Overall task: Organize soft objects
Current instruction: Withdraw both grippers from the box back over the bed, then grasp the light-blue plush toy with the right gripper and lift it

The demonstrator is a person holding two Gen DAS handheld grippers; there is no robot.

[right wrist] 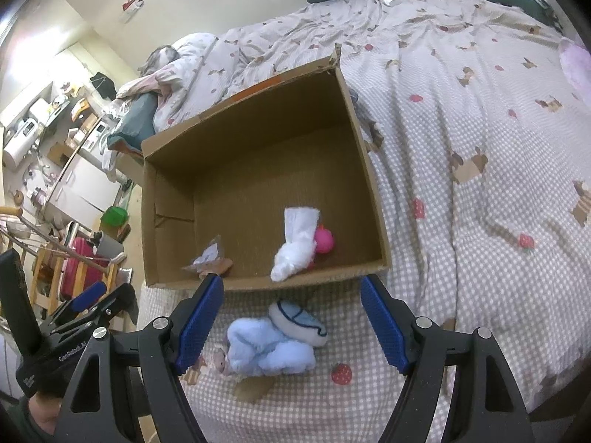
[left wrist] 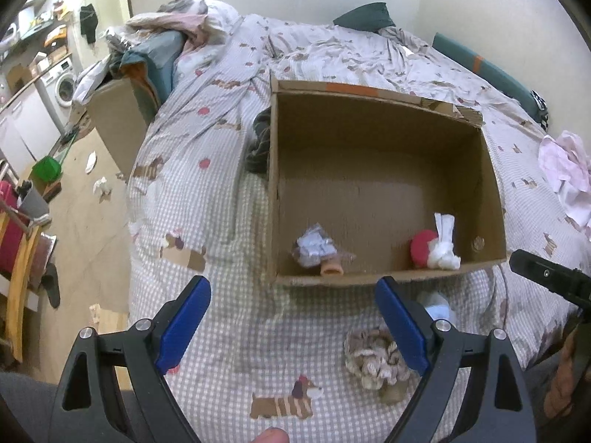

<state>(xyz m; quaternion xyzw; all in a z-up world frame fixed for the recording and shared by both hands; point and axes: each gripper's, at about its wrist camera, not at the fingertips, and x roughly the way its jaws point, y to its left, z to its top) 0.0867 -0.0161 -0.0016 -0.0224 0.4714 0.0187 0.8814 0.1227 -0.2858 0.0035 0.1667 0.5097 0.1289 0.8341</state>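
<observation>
An open cardboard box stands on the bed. Inside lie a white knotted cloth, a red-pink soft ball and a small grey-white bundle. On the bedcover in front of the box lie a beige knitted piece and a light blue plush toy. My left gripper hovers open over the cover, the knitted piece beside its right finger. My right gripper is open above the blue toy, not touching it.
The checked bedcover with dog prints spreads all round. A pink cloth lies at the right. Piled bedding and another box sit at the far left. The cluttered floor drops off on the left.
</observation>
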